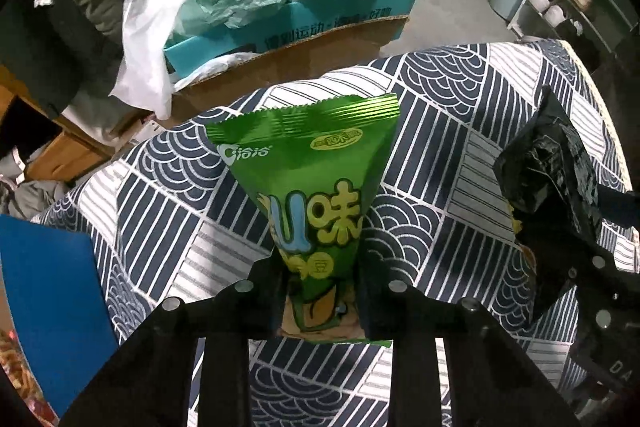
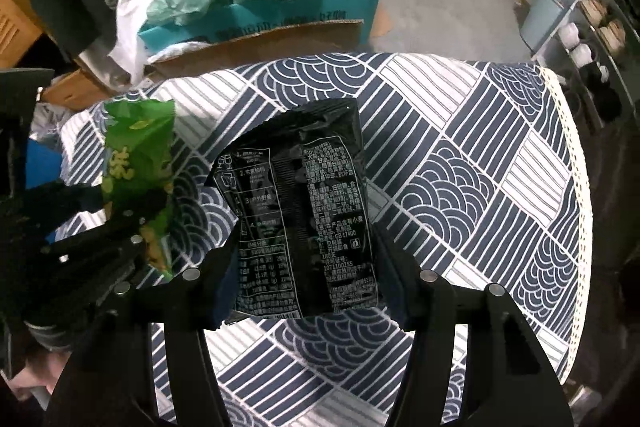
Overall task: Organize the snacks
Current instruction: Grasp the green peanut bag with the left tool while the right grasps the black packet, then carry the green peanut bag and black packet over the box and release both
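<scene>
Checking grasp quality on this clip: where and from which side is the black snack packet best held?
Across its lower body, from above, as the right gripper has it now: the jaws pinch the black snack packet at its two side edges near the bottom seal. The packet is flat and slack, so a grip across its narrow width keeps it hanging straight over the patterned tablecloth, apart from the green packet.

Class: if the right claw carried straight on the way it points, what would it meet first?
Probably the patterned tablecloth below. The right claw points steeply down, gripping the black snack packet, which would likely touch first.

Glossy foil green packet (image 1: 316,187), patterned cloth tablecloth (image 1: 460,131).
</scene>
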